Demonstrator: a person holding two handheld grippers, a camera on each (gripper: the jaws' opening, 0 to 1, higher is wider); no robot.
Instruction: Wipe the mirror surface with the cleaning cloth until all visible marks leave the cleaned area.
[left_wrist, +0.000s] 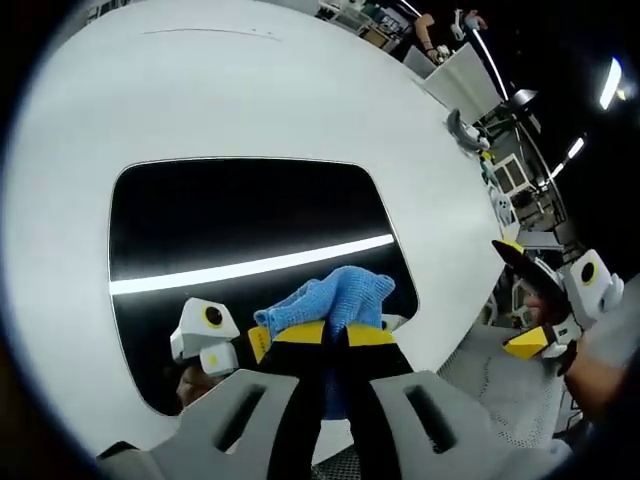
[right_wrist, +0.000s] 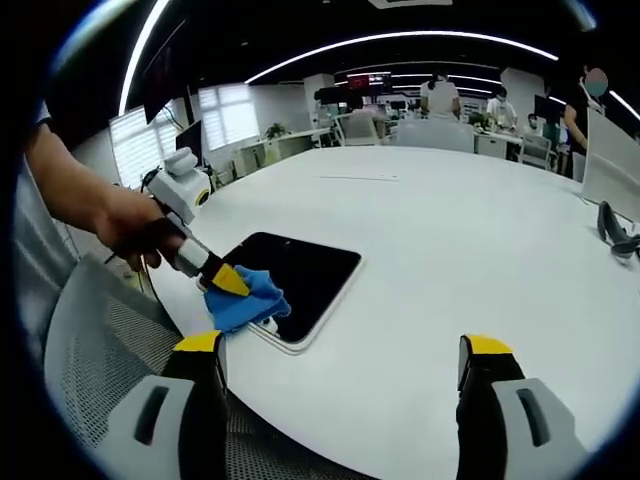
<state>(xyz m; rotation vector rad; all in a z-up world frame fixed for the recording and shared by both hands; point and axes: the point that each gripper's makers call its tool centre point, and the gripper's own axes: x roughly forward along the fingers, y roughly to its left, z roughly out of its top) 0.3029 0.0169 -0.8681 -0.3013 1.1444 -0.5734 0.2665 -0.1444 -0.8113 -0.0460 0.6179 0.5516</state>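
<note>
A flat dark mirror (left_wrist: 240, 240) with rounded corners lies on the white table (left_wrist: 250, 90); a bright light strip is reflected across it. My left gripper (left_wrist: 332, 335) is shut on a blue cleaning cloth (left_wrist: 335, 297), which presses on the mirror's near edge. In the right gripper view the mirror (right_wrist: 300, 270) lies at left centre, with the blue cloth (right_wrist: 245, 298) on its near left corner under the left gripper (right_wrist: 222, 278), held by a hand. My right gripper (right_wrist: 340, 365) stands open over the bare table, nothing between its jaws. It also shows at the right (left_wrist: 535, 310).
A grey mesh chair (right_wrist: 90, 350) stands at the table's near edge. A dark object (right_wrist: 615, 230) lies at the table's far right. A monitor back (right_wrist: 610, 160) stands at the right. Desks, chairs and people fill the office behind.
</note>
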